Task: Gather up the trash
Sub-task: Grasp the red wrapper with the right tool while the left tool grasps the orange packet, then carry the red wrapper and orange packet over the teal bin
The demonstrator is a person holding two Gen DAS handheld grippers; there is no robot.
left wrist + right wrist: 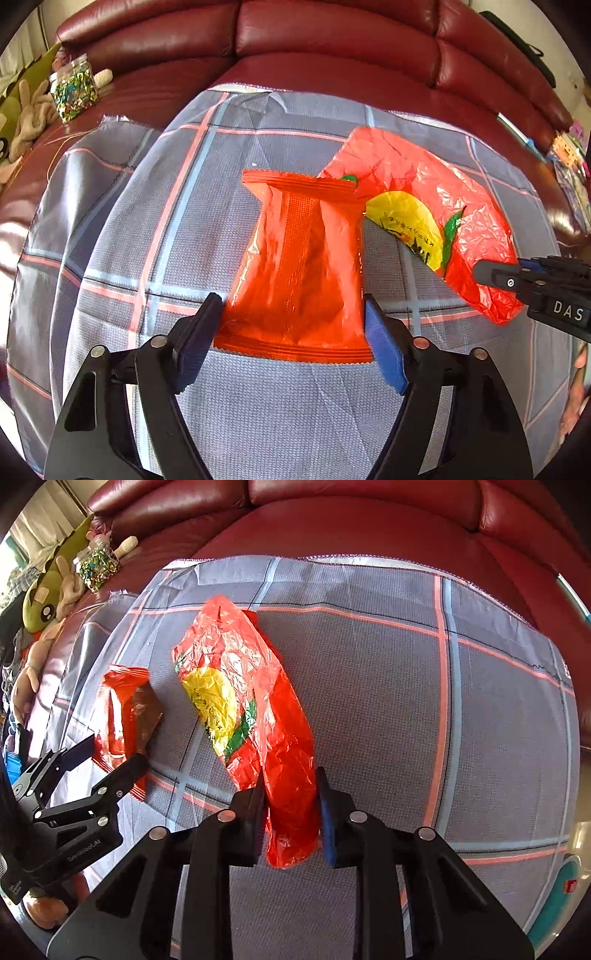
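An orange snack wrapper [303, 266] lies flat on the checked cloth [184, 229]. My left gripper [293, 325] is open, its fingers on either side of the wrapper's near end. A crumpled red plastic bag [243, 686] with a yellow and green print lies beside it. My right gripper [290, 801] has its fingers close on either side of the bag's near end; whether they pinch it is unclear. The wrapper [125, 709] and left gripper [96, 768] show in the right wrist view. The bag [436, 206] and right gripper [491, 275] show in the left wrist view.
The cloth covers the seat of a dark red leather sofa [332, 40]. A clear jar of shiny bits [74, 88] and plush toys [40, 602] sit at the far left. Packets [572, 166] lie at the right end of the sofa.
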